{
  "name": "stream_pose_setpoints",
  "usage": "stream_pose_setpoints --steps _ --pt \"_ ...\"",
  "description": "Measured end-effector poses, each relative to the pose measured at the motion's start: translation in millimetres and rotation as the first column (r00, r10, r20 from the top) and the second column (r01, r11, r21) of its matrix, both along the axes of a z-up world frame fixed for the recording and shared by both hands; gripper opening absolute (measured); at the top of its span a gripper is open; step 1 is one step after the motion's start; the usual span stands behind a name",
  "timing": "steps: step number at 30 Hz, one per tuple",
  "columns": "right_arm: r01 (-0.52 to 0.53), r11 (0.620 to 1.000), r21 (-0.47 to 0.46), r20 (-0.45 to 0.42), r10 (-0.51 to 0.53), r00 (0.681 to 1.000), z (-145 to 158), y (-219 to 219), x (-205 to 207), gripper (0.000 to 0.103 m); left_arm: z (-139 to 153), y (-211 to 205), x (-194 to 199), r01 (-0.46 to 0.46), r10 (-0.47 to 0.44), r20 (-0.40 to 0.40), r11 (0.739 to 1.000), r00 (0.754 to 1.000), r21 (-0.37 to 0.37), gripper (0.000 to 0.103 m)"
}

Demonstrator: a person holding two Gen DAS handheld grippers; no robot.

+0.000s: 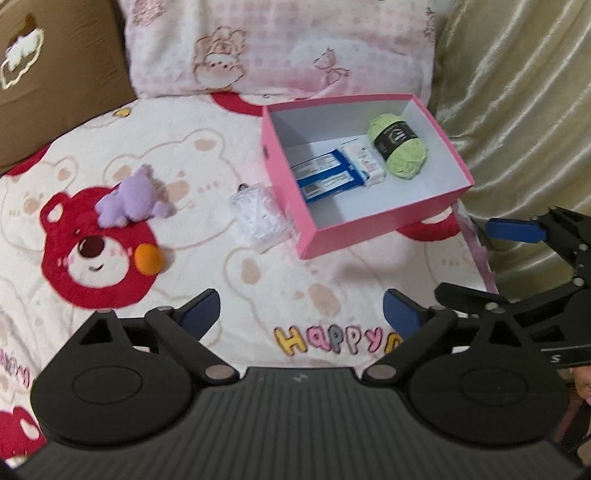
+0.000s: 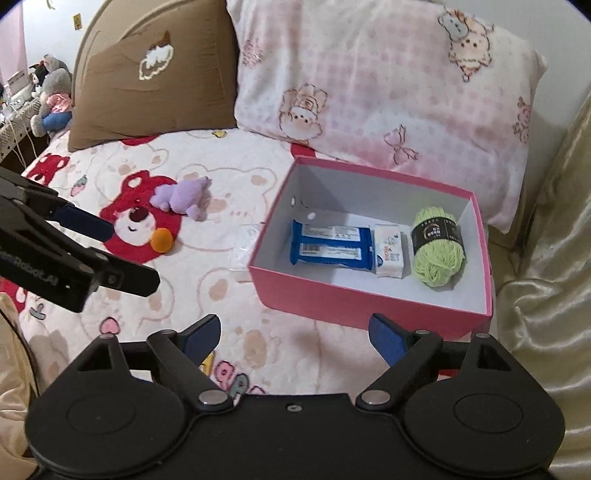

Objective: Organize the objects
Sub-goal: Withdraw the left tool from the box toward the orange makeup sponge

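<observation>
With both grippers (image 1: 301, 314) (image 2: 293, 338) spread and empty, we reach for the purple toy (image 1: 129, 199) at ten o'clock, then drop it into the pink box (image 2: 364, 306).

The bed was covered by a blanket (image 2: 236, 295) printed with red and cream bears. A pink checked pillow (image 2: 369, 74) and a brown cushion (image 2: 155, 88) stood against the headboard (image 2: 110, 14). Gold satin fabric (image 2: 546, 295) lay along the right edge. Plush toys (image 2: 51, 99) sat on a surface at far left, beside a pale wall (image 2: 51, 22). Lighting was even.
</observation>
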State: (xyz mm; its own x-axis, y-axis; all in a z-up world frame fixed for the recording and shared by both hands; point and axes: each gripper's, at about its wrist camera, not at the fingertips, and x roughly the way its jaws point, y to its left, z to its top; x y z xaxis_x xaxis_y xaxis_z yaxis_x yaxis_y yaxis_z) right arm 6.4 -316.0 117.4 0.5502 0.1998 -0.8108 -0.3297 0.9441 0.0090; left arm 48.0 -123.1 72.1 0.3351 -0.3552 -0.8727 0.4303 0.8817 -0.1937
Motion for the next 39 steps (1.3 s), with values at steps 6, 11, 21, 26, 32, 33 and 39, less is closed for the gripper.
stream_pose_setpoints --steps 6,11,21,26,32,33,39 --pt "-0.004 0.999 0.036 0.029 0.003 1.0 3 13 -15 0.091 -1 24 -15 0.061 -0.061 0.058 0.998 0.996 0.002 0.096" --pt "-0.038 0.998 0.044 0.07 0.035 0.997 0 33 -24 0.091 -7 52 -14 0.02 -0.017 0.051 0.999 0.999 -0.047 0.097" --pt "-0.075 0.991 0.108 0.123 0.062 0.99 -6 67 -16 0.09 -8 97 3 -0.049 0.055 0.158 0.998 0.986 -0.039 0.098" --pt "-0.086 0.979 0.187 0.104 0.067 0.992 -7 82 -9 0.09 -16 125 15 -0.1 0.108 0.133 0.993 0.985 -0.063 0.098" --pt "-0.161 0.975 0.152 0.132 0.141 0.981 -17 115 -3 0.09 -36 145 23 -0.142 0.154 0.092 0.982 0.984 -0.123 0.097" --pt "-0.185 0.97 0.156 0.137 0.165 0.977 -20 119 -1 0.09 -40 146 22 -0.147 0.16 0.097 0.98 0.982 -0.131 0.097" --pt "-0.239 0.968 0.08 0.148 0.226 0.963 -54 144 22 0.09 -69 150 35 -0.218 0.227 0.039 0.962 0.973 -0.166 0.096"
